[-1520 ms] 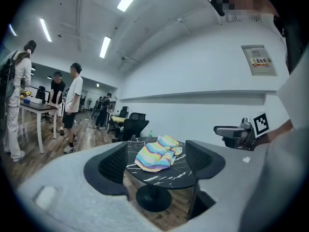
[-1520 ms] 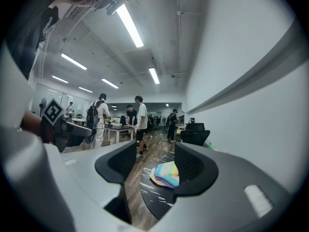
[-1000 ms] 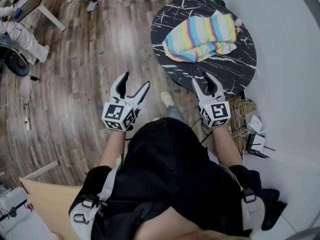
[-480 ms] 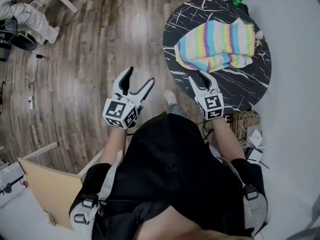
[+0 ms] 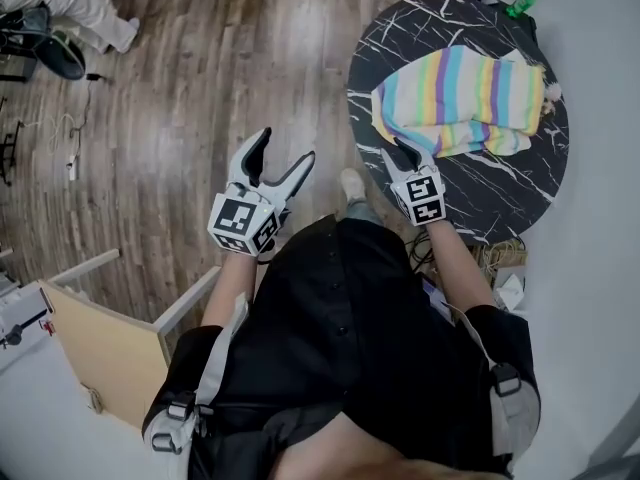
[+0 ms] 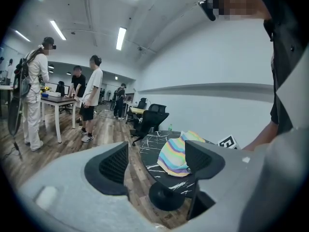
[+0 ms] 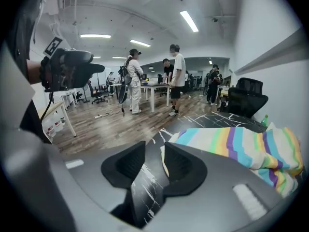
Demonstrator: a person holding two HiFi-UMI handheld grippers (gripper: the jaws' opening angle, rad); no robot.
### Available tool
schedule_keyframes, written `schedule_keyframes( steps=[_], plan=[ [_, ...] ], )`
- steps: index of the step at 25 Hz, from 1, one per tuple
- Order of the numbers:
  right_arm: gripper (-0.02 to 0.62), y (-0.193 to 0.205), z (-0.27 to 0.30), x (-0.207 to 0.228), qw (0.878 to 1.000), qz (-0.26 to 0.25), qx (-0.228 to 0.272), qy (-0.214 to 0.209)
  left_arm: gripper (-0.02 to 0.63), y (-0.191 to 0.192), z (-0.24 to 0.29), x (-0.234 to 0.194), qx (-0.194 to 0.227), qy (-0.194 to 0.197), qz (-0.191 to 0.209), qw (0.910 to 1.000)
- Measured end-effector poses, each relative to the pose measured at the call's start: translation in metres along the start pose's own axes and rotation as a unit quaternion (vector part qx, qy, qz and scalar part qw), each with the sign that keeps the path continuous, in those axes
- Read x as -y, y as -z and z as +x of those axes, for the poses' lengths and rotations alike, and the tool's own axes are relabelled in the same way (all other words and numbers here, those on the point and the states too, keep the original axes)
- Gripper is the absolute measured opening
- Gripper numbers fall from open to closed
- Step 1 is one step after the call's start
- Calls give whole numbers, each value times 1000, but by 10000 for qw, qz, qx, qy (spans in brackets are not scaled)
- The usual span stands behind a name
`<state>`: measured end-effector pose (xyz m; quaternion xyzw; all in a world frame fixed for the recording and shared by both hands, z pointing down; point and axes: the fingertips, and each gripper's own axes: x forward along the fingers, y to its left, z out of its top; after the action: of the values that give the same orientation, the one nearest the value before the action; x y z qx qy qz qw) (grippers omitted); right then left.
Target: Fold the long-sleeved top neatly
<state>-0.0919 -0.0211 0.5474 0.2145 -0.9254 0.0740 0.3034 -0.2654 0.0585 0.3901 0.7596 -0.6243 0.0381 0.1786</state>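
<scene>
The long-sleeved top (image 5: 470,96), striped in pastel colours, lies bunched on a round black marble table (image 5: 395,43) at the upper right. My right gripper (image 5: 398,148) hovers at the table's near edge, just short of the top's corner. Its jaws have just been closing; a narrow gap remains and nothing is between them. In the right gripper view the top (image 7: 241,146) lies just beyond the gripper (image 7: 154,166). My left gripper (image 5: 285,146) hangs open over the floor, left of the table. The left gripper view shows the top (image 6: 175,154) past the empty gripper (image 6: 157,163).
A green bottle (image 5: 520,3) stands at the table's far edge. Cables and boxes (image 5: 505,268) lie by the white wall under the table. A wooden board (image 5: 110,353) leans at the lower left. People (image 7: 176,79) stand at desks across the room; an office chair (image 6: 149,122) is nearby.
My right gripper has dropped toward the table's near edge and its jaws have narrowed. The left gripper has shifted a little. The table sits further right in the head view.
</scene>
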Motion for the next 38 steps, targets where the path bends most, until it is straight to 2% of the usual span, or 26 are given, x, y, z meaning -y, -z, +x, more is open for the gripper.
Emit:
schedule_keyframes(
  steps=[9,14,27,32,33,35,38],
  plan=[
    [130,36,41,2,9955,-84,-910,-262,376,14,-4,-16,-226,-288,-120,9993],
    [130,50,53,6,9917,-153,-1239,-312,376,19,-4,-21,-299,-395,-208,9986],
    [126,60,70,15,9856,-221,-1611,-458,376,24,3,-29,-357,-509,-311,9976],
    [101,62,72,15,9833,-559,-1681,-412,376,27,5,-30,-370,-498,-355,9974],
    [87,63,72,14,9827,-633,-1703,-372,376,27,6,-30,-368,-484,-360,9975],
    [18,66,70,13,9812,-791,-1742,-247,376,27,7,-28,-356,-442,-368,9977],
    [15,61,62,13,9824,-836,-1670,-94,376,27,7,-27,-322,-346,-365,9982]
  ],
)
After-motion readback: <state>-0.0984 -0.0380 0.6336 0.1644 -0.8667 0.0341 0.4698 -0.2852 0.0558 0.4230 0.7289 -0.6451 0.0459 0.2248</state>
